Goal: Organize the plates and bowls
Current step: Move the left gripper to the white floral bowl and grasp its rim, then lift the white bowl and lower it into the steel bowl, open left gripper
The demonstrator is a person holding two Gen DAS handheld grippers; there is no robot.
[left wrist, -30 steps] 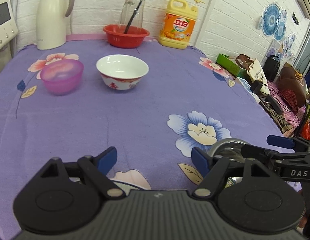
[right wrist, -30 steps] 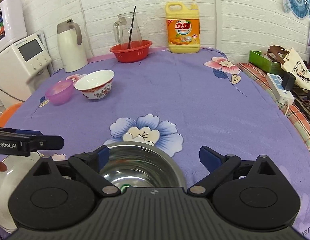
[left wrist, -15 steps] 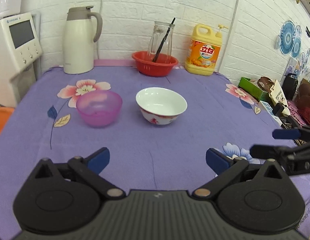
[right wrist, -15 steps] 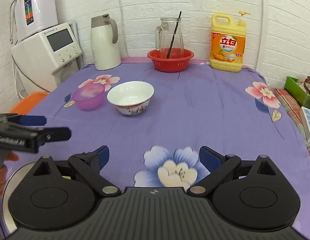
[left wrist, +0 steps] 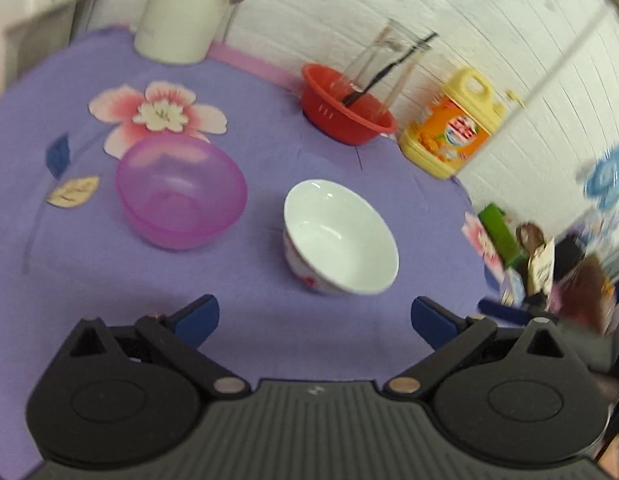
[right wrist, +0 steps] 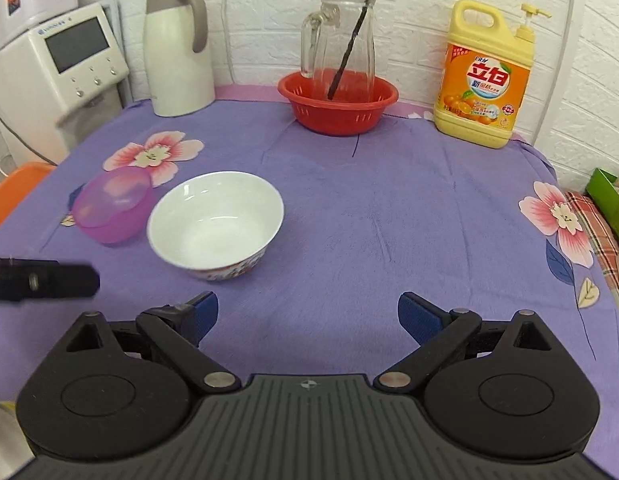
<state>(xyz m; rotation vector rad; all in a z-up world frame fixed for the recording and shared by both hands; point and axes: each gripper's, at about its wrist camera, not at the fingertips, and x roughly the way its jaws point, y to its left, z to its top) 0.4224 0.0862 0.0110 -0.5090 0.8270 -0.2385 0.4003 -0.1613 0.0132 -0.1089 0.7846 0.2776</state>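
Counter (right wrist: 389,216) under a purple flower-printed cloth, carrying everything in sight. At the back against the white brick wall: white thermos jug with a grey handle (right wrist: 177,48), yellow dish-soap bottle with an orange label (right wrist: 485,80), red plastic colander basket (right wrist: 337,104) with a clear glass pitcher (right wrist: 341,36) standing in it. Nearer, toward the left side of the cloth: white ceramic bowl with a red pattern outside (right wrist: 215,224), upright and empty, and just beside it on its left a translucent purple plastic bowl (right wrist: 113,206), also upright; close together, touching or not cannot be told. Not yet nested, no plates visible, so sorting judged barely begun here: both bowls left to gather. Left tongs (left wrist: 313,316) spread wide and empty, aimed down between the two bowls, white bowl nearest. Right tongs (right wrist: 307,316) likewise released, holding nothing, bare cloth between the blue pads (right wrist: 417,316), white bowl ahead to the left.
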